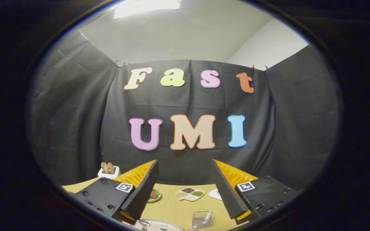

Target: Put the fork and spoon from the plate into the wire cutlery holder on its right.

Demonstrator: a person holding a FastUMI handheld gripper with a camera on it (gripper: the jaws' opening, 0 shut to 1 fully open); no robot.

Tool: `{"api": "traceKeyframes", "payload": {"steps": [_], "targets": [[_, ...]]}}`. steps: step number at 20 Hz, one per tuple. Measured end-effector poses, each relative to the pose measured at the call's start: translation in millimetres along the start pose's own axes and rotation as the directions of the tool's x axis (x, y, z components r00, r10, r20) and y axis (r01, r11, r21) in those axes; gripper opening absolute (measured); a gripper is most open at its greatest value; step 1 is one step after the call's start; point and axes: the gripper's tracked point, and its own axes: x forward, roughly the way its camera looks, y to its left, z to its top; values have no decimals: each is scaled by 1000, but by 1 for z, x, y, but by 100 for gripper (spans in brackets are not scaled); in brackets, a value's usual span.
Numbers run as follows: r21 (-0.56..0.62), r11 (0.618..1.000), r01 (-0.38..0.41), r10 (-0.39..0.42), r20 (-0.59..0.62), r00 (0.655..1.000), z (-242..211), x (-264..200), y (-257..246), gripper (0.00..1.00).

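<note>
My gripper (185, 179) is held high and stands open, nothing between its fingers. Low down between the fingers, the far rim of a grey plate (172, 224) shows on the wooden table. The bowl of a spoon (144, 222) and the tines of a fork (163, 227) lie on that plate, side by side. Just right of the plate sits a small clear, wire-like holder (203, 219). All of these lie well below and ahead of the fingertips.
Farther back on the table (178, 208) are a divided white dish (190, 193) with grains, a small green plate (154, 195) with food, and a white dish edge (215, 193). A white toaster (109, 171) with bread stands at the back left.
</note>
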Motion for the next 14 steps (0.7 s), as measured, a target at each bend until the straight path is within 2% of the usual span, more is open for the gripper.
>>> {"api": "traceKeyframes", "payload": {"steps": [14], "targets": [[19, 1000, -8, 8, 8, 1000, -1, 5, 4, 100]]}}
